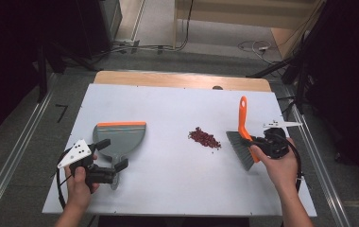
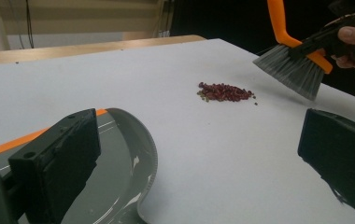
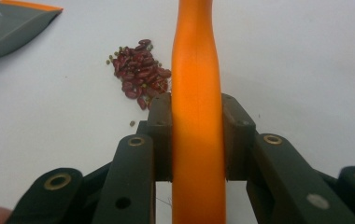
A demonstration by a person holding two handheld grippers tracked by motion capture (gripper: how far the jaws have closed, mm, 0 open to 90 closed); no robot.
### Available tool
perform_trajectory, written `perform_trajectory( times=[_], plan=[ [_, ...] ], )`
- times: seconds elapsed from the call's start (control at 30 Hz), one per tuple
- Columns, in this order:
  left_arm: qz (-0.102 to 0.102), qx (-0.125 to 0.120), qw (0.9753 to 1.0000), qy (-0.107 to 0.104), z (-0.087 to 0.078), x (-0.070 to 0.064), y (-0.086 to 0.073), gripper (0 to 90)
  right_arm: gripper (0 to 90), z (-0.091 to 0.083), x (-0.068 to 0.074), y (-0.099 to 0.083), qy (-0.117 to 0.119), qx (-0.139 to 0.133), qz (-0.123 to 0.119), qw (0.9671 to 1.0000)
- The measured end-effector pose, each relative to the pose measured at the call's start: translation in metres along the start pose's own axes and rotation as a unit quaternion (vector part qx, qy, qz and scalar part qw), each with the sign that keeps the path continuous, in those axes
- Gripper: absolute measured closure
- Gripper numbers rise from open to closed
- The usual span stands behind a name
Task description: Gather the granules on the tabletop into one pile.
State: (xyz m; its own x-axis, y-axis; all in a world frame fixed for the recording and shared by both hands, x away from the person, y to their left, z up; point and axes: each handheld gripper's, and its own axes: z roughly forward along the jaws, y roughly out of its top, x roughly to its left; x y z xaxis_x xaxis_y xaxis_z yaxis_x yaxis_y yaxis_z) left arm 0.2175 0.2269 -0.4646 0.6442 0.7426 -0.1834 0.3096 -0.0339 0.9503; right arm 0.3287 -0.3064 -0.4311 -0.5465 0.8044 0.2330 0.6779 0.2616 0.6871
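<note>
Black claws (image 1: 110,160), grey three-cornered plates

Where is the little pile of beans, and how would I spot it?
Look at the white table top. Between the grey plastic dustpan with the orange edge on the left and the grey-bristled brush with the orange handle on the right, slightly nearer the brush, lies the small heap of dark red beans. It is the only loose, grainy, red thing there.

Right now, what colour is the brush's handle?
Orange; the plastic brush handle shows best in the right gripper view.
</note>
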Motion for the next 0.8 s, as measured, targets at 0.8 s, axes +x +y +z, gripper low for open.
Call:
perform_trajectory(
  times=[0.8],
  plan=[
    [0.008, -0.003, 0.9999, 0.014, -0.003, 0.000, 0.001, 0.0, 68.7, -0.024, -0.027, -0.036, 0.025, -0.030, 0.030, 0.9988]
  ],
)
